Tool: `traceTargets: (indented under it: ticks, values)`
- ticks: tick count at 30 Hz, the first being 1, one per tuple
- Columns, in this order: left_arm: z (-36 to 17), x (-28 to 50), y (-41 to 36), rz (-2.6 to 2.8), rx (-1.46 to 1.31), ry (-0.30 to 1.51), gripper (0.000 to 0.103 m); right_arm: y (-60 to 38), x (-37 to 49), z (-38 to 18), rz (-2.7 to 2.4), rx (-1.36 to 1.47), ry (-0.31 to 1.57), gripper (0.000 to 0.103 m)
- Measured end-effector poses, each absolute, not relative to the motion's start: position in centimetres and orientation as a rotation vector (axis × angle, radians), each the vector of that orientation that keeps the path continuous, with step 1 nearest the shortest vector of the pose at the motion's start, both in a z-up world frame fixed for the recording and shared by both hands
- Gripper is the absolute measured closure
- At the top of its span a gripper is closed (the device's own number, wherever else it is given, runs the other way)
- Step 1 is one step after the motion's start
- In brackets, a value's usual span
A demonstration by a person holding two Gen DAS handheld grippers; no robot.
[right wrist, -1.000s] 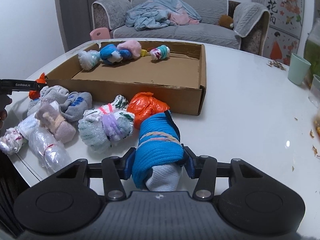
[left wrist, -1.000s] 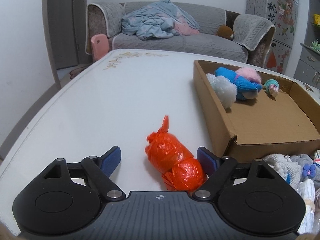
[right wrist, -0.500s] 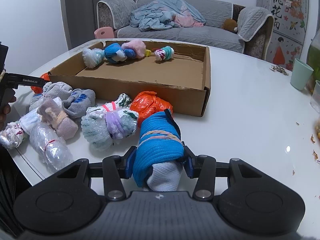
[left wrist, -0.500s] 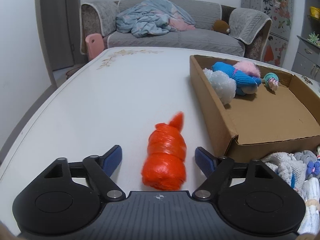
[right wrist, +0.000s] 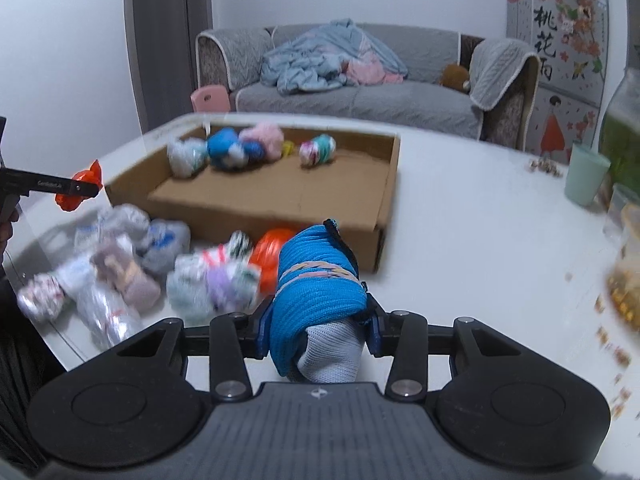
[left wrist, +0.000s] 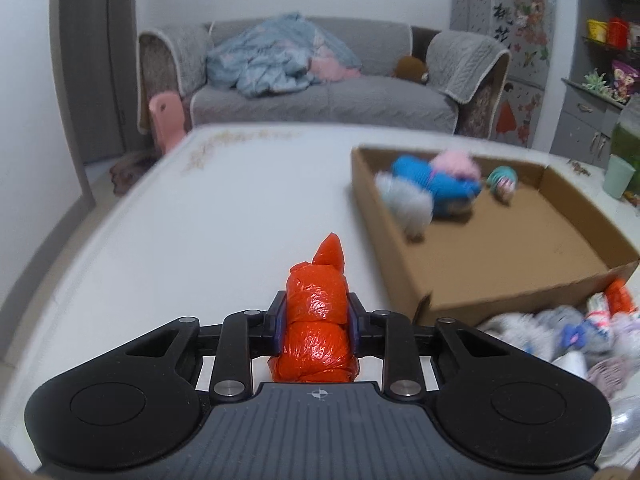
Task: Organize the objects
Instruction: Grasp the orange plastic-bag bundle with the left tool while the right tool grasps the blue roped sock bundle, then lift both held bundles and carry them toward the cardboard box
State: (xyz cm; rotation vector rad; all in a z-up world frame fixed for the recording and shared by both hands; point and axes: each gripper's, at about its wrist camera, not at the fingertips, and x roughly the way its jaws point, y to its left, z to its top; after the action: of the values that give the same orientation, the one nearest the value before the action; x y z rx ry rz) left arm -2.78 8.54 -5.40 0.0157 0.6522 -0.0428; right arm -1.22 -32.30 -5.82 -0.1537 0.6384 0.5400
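Note:
My left gripper (left wrist: 316, 316) is shut on an orange plastic bundle (left wrist: 316, 320) and holds it above the white table, left of the cardboard box (left wrist: 404, 252). It also shows in the right wrist view (right wrist: 78, 190) at far left. My right gripper (right wrist: 316, 326) is shut on a blue knitted sock roll (right wrist: 316, 280), lifted in front of the cardboard box (right wrist: 280, 216). The box holds several rolled bundles (right wrist: 228, 150) at its far side. A pile of wrapped bundles (right wrist: 120, 276) and another orange bundle (right wrist: 272, 248) lie on the table before the box.
A pale green cup (right wrist: 586, 178) and a jar (right wrist: 624, 216) stand at the table's right edge, with crumbs (right wrist: 540, 166) nearby. A grey sofa (right wrist: 360, 92) with a blanket stands beyond the table. A pink chair (left wrist: 166, 118) is at the far left edge.
My left gripper has closed on the orange bundle and lifted it. My right gripper has risen with the blue sock roll, and both views have swung toward the box.

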Motion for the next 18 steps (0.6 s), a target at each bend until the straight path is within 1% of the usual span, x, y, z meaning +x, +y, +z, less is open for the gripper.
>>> traceTargets:
  ticks: [9, 14, 18]
  values:
    - [1.9, -1.6, 3.8, -0.179, 0.102, 0.526, 0.069, -32.1, 2.6, 0.2, 0.571, -0.191, 0.501, 0.064]
    - [3.9, 0.5, -0.9, -0.262, 0.152, 0.481, 0.069, -31.3, 6.1, 1.5, 0.589, -0.217, 0.482, 0.064]
    - [3.8, 2.9, -4.6, -0.335, 0.176, 0.493, 0.069, -30.7, 9.0, 1.8, 0.613, -0.211, 0.505, 0.063]
